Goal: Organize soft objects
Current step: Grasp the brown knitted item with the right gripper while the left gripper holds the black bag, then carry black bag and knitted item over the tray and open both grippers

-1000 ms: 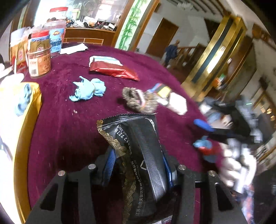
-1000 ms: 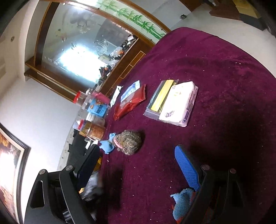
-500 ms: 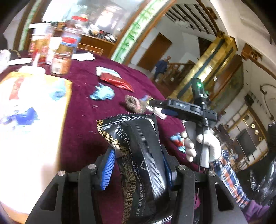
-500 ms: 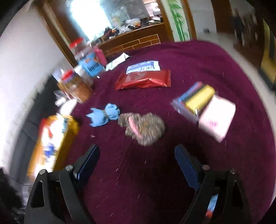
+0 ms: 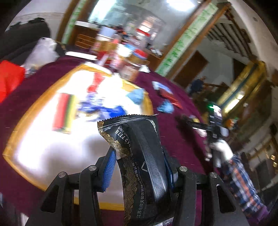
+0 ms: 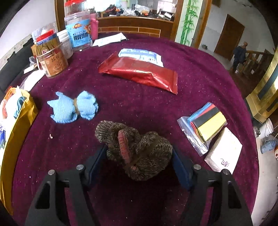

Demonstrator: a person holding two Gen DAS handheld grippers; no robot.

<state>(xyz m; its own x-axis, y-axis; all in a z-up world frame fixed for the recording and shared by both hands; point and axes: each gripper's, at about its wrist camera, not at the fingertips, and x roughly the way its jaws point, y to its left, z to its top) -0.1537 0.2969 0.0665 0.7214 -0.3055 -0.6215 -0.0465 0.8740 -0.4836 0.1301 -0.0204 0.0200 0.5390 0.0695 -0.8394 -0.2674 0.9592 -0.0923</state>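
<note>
The left gripper (image 5: 139,166) has its jaws clamped on a black foil packet (image 5: 139,156), held up over the near edge of a yellow-rimmed tray (image 5: 22,121). The right gripper (image 6: 139,161) sits low on the maroon counter (image 6: 199,83), jaws apart on either side of a brown knitted bundle (image 6: 137,147). A light blue cloth bundle (image 6: 73,107) lies farther left, a red foil pouch (image 6: 140,73) beyond.

My left view is smeared with motion blur; only the black packet (image 5: 139,156) in my left claw (image 5: 139,166) stays sharp, and the tray (image 5: 22,139) blows out to white glare. My right view is crisp (bent at the edges), with daylight from the far window (image 6: 128,3) and a shadow under my right claw (image 6: 139,163).
</note>
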